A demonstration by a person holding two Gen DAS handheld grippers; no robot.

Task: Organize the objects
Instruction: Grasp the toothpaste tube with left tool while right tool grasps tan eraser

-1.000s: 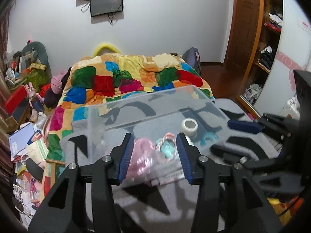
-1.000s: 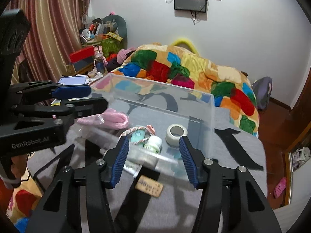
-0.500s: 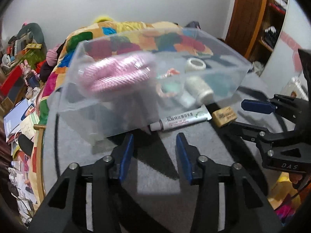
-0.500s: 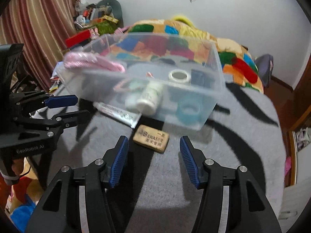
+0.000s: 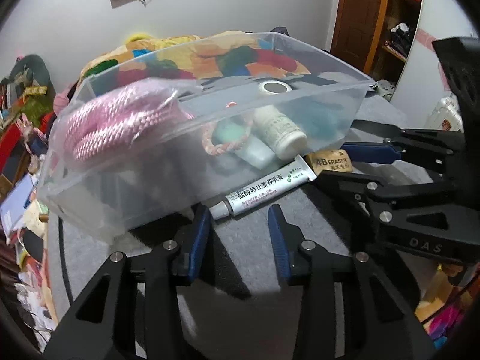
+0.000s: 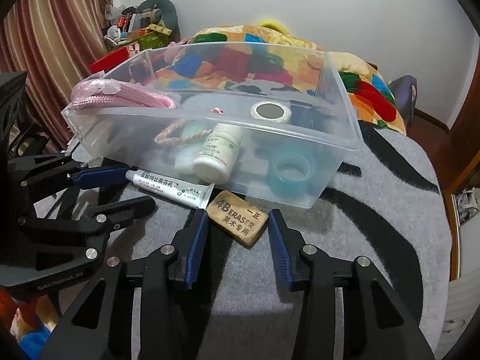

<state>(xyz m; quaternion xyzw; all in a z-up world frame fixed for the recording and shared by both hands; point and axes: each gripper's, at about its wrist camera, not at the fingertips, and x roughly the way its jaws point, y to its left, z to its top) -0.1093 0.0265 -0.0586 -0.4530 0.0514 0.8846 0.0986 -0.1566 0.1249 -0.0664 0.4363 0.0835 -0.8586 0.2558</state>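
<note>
A clear plastic bin (image 5: pixel 126 198) (image 6: pixel 345 96) stands on the grey rug. It holds a pink rope coil (image 5: pixel 120 117) (image 6: pixel 126 99), a white bottle (image 5: pixel 279 129) (image 6: pixel 219 153), a tape roll (image 5: pixel 274 87) (image 6: pixel 270 111), a teal ring (image 6: pixel 292 171) and a braided pink cord (image 5: pixel 222 147). A white ointment tube (image 5: pixel 264 190) (image 6: pixel 171 184) and a tan eraser (image 5: pixel 331 162) (image 6: pixel 238 217) lie in front of the bin. My left gripper (image 5: pixel 238 231) is open, just short of the tube. My right gripper (image 6: pixel 238 240) is open with the eraser between its fingertips, not touching.
The grey rug with black stripes (image 6: pixel 375 240) covers the surface. A bed with a multicoloured quilt (image 6: pixel 270 48) lies behind the bin. Clutter and curtains (image 6: pixel 45 30) stand at the left, and a wooden shelf (image 5: pixel 390 15) at the right.
Both grippers have lowered and pulled back from the bin top toward the rug. The tube and eraser in front of the bin have come into view near the fingertips.
</note>
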